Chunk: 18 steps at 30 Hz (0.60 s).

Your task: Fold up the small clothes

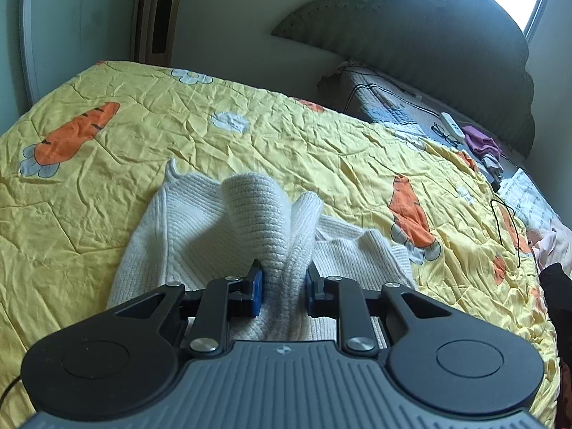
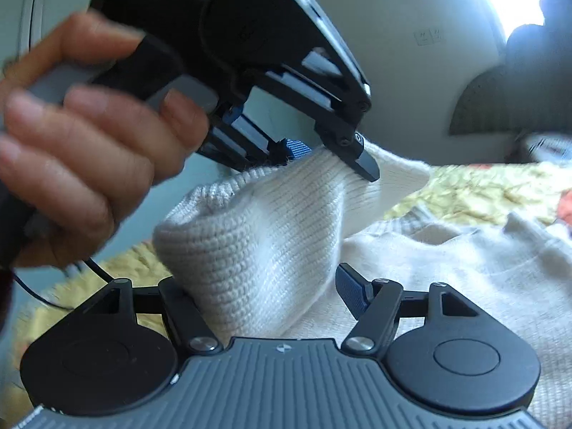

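A white knitted sweater (image 1: pixel 186 236) lies on the yellow quilt (image 1: pixel 143 125). My left gripper (image 1: pixel 283 286) is shut on a bunched fold of the sweater and lifts it off the bed. In the right wrist view the left gripper (image 2: pixel 321 159) shows above, held by a hand, pinching the sweater's ribbed edge (image 2: pixel 271 214). My right gripper (image 2: pixel 264 286) stands open with the raised sweater fold between its jaws; its left finger is hidden behind the knit, and only the right blue pad (image 2: pixel 352 291) shows.
The quilt carries carrot and flower prints. At the bed's head are a grey headboard (image 1: pixel 447 35), a pillow (image 1: pixel 386 100), glasses (image 1: pixel 445 134), a white power strip (image 1: pixel 452 125) and purple cloth (image 1: pixel 481 144). A black cord (image 1: pixel 504 225) lies at the right.
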Motion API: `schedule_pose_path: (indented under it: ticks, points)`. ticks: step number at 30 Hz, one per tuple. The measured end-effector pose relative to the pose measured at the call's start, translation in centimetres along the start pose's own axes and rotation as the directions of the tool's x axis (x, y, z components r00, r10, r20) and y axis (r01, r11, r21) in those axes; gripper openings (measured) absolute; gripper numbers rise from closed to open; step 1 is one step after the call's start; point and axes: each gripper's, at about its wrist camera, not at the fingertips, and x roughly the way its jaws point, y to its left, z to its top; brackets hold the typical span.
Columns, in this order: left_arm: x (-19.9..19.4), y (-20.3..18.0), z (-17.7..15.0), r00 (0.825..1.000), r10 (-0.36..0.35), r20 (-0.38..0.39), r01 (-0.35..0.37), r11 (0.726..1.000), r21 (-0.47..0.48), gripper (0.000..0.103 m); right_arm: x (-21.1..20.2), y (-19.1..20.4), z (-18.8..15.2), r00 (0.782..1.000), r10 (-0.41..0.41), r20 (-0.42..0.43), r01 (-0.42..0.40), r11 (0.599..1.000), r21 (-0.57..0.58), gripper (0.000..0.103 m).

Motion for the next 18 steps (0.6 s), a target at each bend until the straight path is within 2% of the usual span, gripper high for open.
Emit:
schedule_pose_path:
  ticks: [2, 4, 8, 18]
  points:
    - [0.0, 0.1, 0.0, 1.000, 0.003, 0.002, -0.003, 1.000, -0.011, 0.022, -0.2, 1.4, 0.0, 0.999, -0.045, 0.006, 0.046, 0.993, -0.111, 0.034]
    - [-0.3, 0.1, 0.2, 1.000, 0.006, 0.022, -0.006, 1.000, -0.020, 0.022, -0.6, 1.9, 0.3, 0.998, -0.058, 0.015, 0.059, 0.987, -0.149, 0.026]
    - [-0.7, -0.6, 0.7, 0.998, 0.027, 0.063, -0.026, 0.999, -0.020, 0.022, -1.1, 1.4, 0.9, 0.997, -0.075, 0.015, 0.076, 0.986, -0.148, 0.020]
    - [0.3, -4.1, 0.6, 0.994, 0.031, 0.106, -0.034, 0.999, 0.019, 0.022, -2.2, 0.2, 2.0, 0.996, -0.090, 0.017, 0.091, 0.992, -0.086, 0.018]
